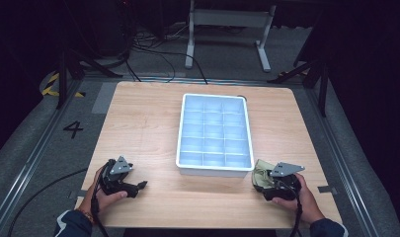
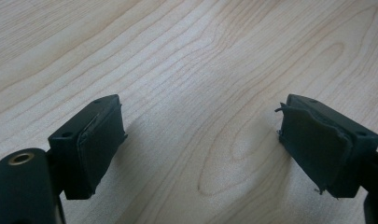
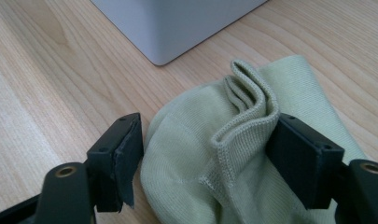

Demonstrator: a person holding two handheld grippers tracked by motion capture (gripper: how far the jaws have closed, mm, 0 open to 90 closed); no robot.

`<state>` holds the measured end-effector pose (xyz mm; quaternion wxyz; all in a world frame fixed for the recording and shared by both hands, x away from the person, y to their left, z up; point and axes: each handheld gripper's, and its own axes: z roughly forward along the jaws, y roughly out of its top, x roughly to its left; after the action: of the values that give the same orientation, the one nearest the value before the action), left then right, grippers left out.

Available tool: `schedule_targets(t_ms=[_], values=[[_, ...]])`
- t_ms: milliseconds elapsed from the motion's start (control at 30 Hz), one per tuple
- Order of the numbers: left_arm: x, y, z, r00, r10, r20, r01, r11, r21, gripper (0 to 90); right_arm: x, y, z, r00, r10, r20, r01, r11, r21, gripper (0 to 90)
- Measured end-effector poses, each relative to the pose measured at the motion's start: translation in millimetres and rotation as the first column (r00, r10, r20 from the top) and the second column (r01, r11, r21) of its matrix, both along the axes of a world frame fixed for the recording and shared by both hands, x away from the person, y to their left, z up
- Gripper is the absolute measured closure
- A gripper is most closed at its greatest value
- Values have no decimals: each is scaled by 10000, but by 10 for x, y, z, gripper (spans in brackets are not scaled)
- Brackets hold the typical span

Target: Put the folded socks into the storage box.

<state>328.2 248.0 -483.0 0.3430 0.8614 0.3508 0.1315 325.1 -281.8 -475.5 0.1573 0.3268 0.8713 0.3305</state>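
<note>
Light wooden table (image 1: 138,123): a pale green knitted fabric piece (image 3: 233,154) lies near-right of the white compartmented plastic tray (image 1: 180,133). Right hand-held gripper (image 3: 205,149) straddles its fold, jaws wide, not clamped; closing comes next. Left hand-held gripper (image 2: 200,140) is wide, empty.

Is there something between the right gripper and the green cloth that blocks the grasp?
No, nothing visible does. The right gripper has its jaws open around the pale green cloth, whose ribbed fold stands between them. The white tray is beside it, apart.

Both black tools (image 1: 119,178) (image 1: 279,183) carry grey three-cornered plates; the sleeves (image 1: 71,224) are dark blue.
</note>
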Motion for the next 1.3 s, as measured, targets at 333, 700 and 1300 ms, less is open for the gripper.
schedule_targets(t_ms=[333,700,1300], values=[[1,0,0,10000,-6,-4,6,10000,-9,139,33,-23,12,9999,-106,114,106,9999,-2,466],[1,0,0,10000,-3,-6,3,10000,-14,139,47,-68,15,9983,-410,406,415,9991,-115,663],[1,1,0,10000,-6,-6,6,10000,-10,139,17,-146,27,9957,-480,795,493,9987,-143,737]])
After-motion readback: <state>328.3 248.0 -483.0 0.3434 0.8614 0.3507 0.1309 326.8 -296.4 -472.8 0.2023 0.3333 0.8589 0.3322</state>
